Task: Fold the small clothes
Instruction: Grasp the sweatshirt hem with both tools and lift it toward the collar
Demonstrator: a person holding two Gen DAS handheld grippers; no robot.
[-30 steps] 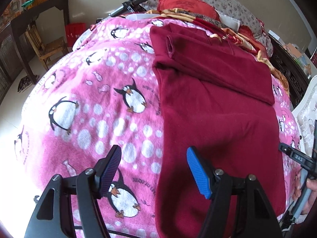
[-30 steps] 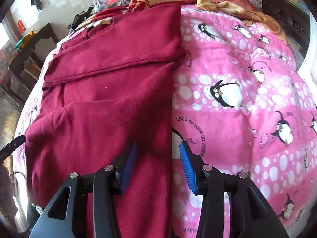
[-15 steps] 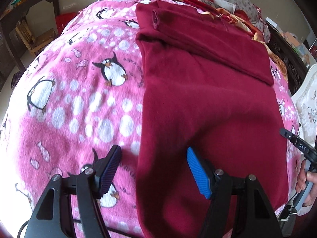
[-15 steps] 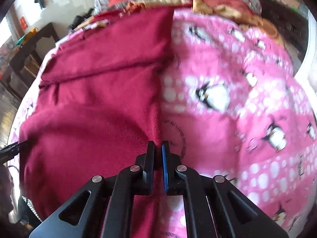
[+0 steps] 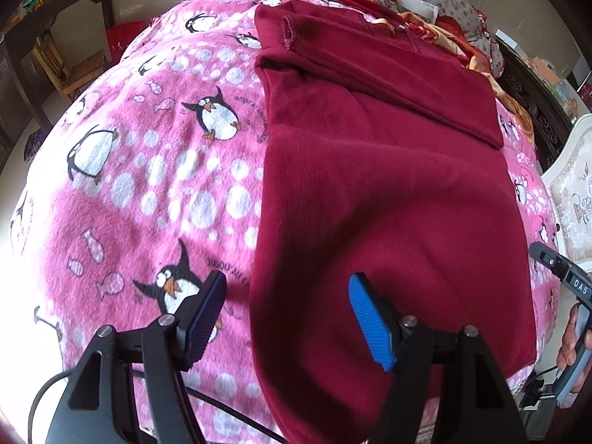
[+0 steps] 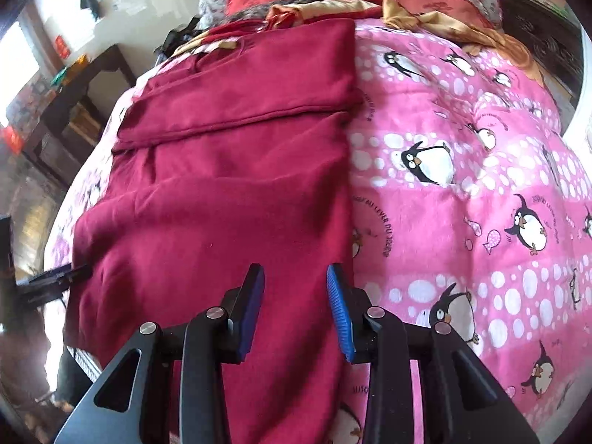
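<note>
A dark red fleece garment (image 5: 377, 185) lies flat on a pink penguin-print blanket (image 5: 140, 170), with a folded band across its far end. My left gripper (image 5: 285, 303) is open over the garment's near left edge, one pad above the blanket, one above the cloth. In the right wrist view the same garment (image 6: 229, 192) lies left of the blanket (image 6: 481, 185). My right gripper (image 6: 296, 296) is open above the garment's near right edge and holds nothing. The other gripper's body (image 5: 566, 285) shows at the left view's right rim.
Red and floral pillows and an orange cloth (image 6: 425, 14) are heaped at the bed's far end. A dark wooden table and chair (image 5: 55, 59) stand on the floor to the left. A white carved headboard or chair (image 5: 577, 192) is at the right edge.
My right gripper was shut at the garment's near right edge half a second ago and is now open. My left gripper stayed open and shifted slightly along the left edge.
</note>
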